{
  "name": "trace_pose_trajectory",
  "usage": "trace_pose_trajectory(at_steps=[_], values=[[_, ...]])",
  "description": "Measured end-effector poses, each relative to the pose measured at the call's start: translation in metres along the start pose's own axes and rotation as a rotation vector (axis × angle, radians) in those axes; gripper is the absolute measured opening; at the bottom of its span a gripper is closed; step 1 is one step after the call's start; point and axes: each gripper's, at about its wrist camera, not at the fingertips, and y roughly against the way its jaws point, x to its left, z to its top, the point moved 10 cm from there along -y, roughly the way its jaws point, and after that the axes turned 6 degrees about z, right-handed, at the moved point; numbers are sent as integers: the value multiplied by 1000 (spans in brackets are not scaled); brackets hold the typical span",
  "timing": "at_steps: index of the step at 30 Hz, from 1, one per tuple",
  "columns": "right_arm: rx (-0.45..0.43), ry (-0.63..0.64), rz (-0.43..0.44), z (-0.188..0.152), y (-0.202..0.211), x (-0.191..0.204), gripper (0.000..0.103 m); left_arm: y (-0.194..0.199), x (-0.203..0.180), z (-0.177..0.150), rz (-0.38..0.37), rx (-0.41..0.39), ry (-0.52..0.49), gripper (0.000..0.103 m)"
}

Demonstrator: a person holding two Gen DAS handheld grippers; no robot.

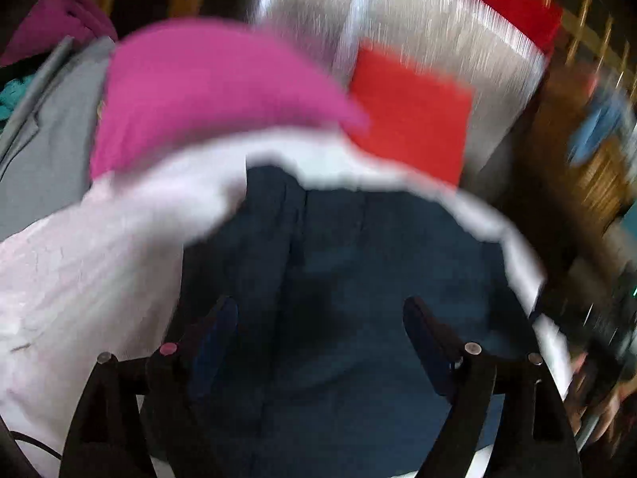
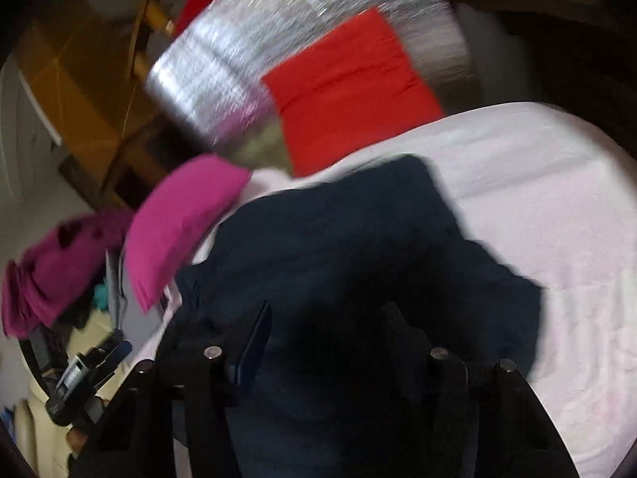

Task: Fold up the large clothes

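Both tongs, left gripper (image 1: 320, 312) and right gripper (image 2: 326, 318), hung wide and empty over the navy garment (image 1: 358, 259) (blurred); next, probably gripping its edges.

Both wrist cams look steeply down, close over dark navy garment (image 1: 350, 279) (image 2: 358, 247); both also catch red cloth (image 1: 414, 115) (image 2: 350, 87) & magenta cloth (image 1: 207, 91) (image 2: 179, 223) beyond

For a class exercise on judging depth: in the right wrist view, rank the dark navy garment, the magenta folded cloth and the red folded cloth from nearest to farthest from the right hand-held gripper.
1. Dark navy garment, directly under the right hand-held gripper.
2. Magenta folded cloth, ahead to the left.
3. Red folded cloth, farthest, straight ahead past the white sheet.
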Motion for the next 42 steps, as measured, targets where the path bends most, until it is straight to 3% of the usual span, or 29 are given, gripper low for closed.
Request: trace_pose_trajectory(at_steps=[2,5,7,9,13,14,16,17,18,21,22,24,29,33,35,37,38,41,42], values=[[16,-7,-26,4,-28,9,59,-12,14,-1,77,-32,24,85],[41,7,-95,16,-66,11,60,-46,37,-13,164,50,14,86],[162,-50,-161,11,-102,-9,61,-59,44,-16,182,62,-2,90],[193,-73,-171,8,-116,-16,61,-56,43,-12,172,69,-14,90],[138,-123,-84,11,-75,-13,64,-30,49,9,137,21,-30,90],[95,-119,-75,13,-45,-20,68,-21,57,14,144,-4,-31,90],[25,-109,-109,17,-5,-34,86,-10,78,21,189,-40,-21,91],[-1,-106,-135,16,17,-45,87,-9,85,22,194,-39,-8,92],[-9,-108,-152,12,32,-53,87,-10,93,22,181,-29,14,92],[10,-156,-180,-14,64,-90,87,-27,106,7,13,64,139,92],[14,-181,-176,-24,71,-100,87,-34,110,1,-47,102,210,92],[28,-250,-133,-39,74,-119,87,-41,111,-6,-90,121,267,92],[51,-378,22,-59,44,-140,87,-50,86,-22,-175,177,204,92],[77,-361,51,-61,14,-128,89,-61,65,-36,-249,230,197,92],[84,-346,43,-61,12,-124,86,-60,60,-37,-245,216,192,92],[92,-325,42,-61,10,-118,57,-55,58,-38,-256,210,197,88],[94,-319,41,-64,12,-114,53,-53,58,-38,-263,203,208,72],[70,-282,-4,-61,12,-101,39,-43,59,-34,-280,180,233,46],[57,-272,-21,-59,16,-97,36,-39,59,-33,-285,174,240,42]])
